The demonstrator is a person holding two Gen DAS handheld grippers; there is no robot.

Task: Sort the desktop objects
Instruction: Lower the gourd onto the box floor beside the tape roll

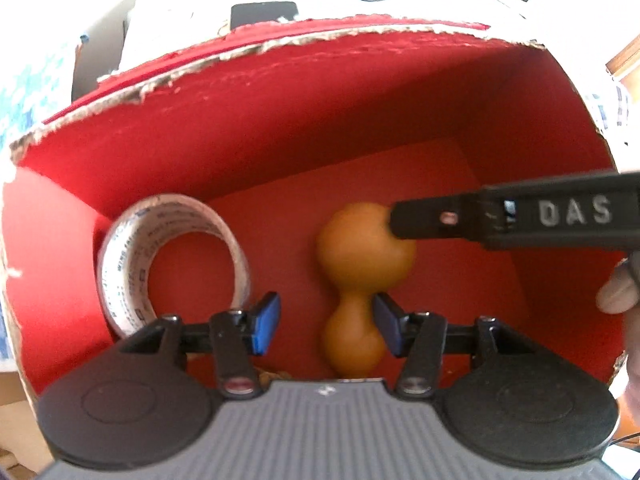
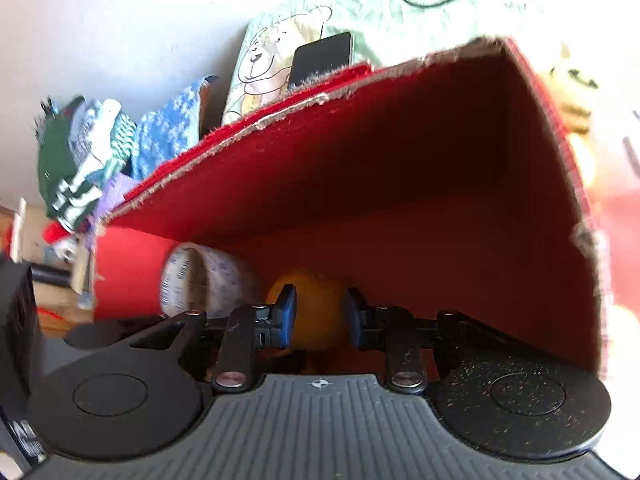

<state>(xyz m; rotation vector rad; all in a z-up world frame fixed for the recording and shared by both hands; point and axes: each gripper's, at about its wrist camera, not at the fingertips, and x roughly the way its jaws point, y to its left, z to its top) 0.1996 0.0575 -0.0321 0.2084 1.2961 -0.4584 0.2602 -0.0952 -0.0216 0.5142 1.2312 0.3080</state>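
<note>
Left fingers: the left gripper [image 1: 326,326] stands spread; the waist of the orange peanut-shaped ball [image 1: 354,280] lies between the blue pads, the right pad just at it, the left pad apart.
Right fingers: the right gripper [image 2: 319,316] has its pads on either side of the ball's [image 2: 316,312] rounded lobe; whether they press it I cannot tell.
Ball: on the floor of the red box [image 1: 280,120], its larger lobe beyond the left fingers.
Tape roll [image 1: 172,264]: just left of the left fingers, leaning in the box's corner, apart from the ball.
Only in left view: the right gripper's black arm marked DAS, crossing in from the right onto the far lobe; a fingertip [image 1: 618,292] beside it.
Only in right view: a phone [image 2: 320,60] and a folded heap of cloth [image 2: 80,160] beyond the box.
Edges: torn cardboard rim all round, walls rising high above the fingers.
Open room: bare red floor right of the ball.
</note>
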